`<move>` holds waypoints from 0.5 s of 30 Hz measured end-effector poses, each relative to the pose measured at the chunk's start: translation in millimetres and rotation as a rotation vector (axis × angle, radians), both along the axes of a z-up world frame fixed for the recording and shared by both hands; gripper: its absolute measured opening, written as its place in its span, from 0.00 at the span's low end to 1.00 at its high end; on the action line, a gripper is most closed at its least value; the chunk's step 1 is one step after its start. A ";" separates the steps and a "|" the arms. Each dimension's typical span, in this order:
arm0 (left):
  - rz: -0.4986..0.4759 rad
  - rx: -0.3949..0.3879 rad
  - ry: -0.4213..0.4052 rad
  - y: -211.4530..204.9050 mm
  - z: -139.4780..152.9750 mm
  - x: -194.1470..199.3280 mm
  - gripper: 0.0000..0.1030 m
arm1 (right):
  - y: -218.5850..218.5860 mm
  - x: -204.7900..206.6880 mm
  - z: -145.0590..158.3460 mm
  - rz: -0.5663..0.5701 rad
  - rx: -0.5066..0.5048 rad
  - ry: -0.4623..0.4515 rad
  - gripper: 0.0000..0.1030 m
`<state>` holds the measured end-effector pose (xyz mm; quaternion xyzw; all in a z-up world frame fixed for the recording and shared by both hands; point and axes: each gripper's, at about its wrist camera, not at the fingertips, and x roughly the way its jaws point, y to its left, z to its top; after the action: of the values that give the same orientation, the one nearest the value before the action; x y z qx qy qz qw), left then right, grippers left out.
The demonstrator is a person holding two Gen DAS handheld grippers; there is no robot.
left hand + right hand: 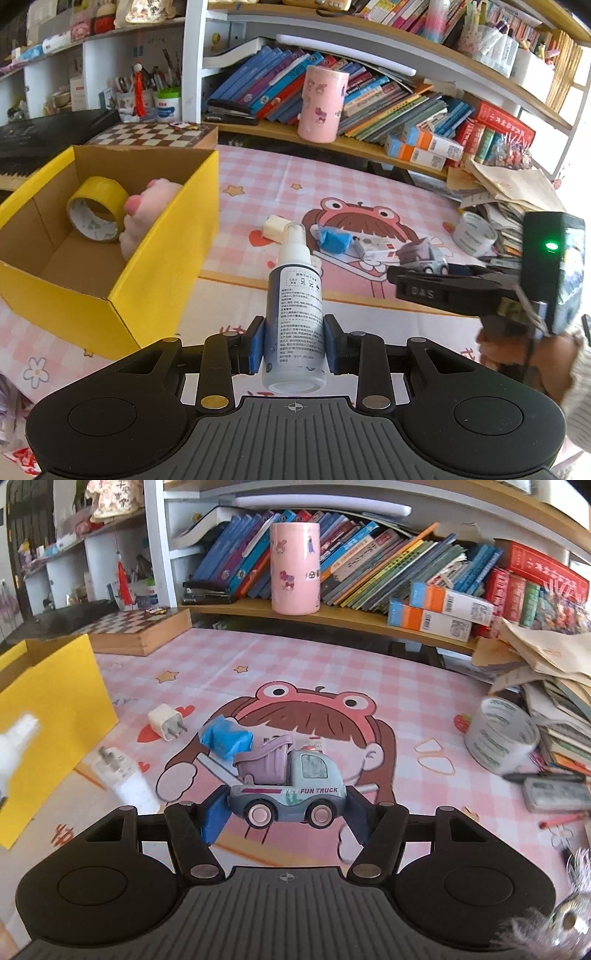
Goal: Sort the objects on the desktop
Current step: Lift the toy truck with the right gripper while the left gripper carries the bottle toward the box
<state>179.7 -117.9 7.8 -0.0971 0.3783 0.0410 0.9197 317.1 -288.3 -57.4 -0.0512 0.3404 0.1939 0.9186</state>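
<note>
My left gripper (294, 345) is shut on a blue spray bottle (294, 314) with a white nozzle, held above the desk just right of the yellow cardboard box (162, 236). The box holds a yellow tape roll (98, 214) and a pink plush toy (147, 218). My right gripper (284, 812) is shut on a toy truck (286, 786) marked FUN TRUCK, held above the pink desk mat; it also shows in the left wrist view (424, 254). A blue crumpled wad (226, 736) and a white plug adapter (166, 722) lie on the mat beyond.
A second white charger (122, 775) lies by the box. A grey tape roll (502, 734), rubber bands (434, 755), a paper pile (554, 686) and pens (546, 777) sit at the right. A pink cup (294, 568) and books stand on the shelf; a chessboard (129, 627) is behind the box.
</note>
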 end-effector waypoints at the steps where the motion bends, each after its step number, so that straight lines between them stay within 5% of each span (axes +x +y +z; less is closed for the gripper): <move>1: -0.006 -0.006 0.002 0.3 -0.5 0.2 0.30 | -3.0 -4.9 2.3 -0.007 0.005 0.002 0.60; 15: -0.098 -0.068 -0.020 7.6 1.2 -9.4 0.30 | -35.2 -82.7 31.4 -0.123 0.105 0.085 0.60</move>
<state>170.3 -110.3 9.1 -0.1100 0.3744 -0.0179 0.9205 234.4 -323.5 -26.0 0.0265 0.3711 0.1568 0.9149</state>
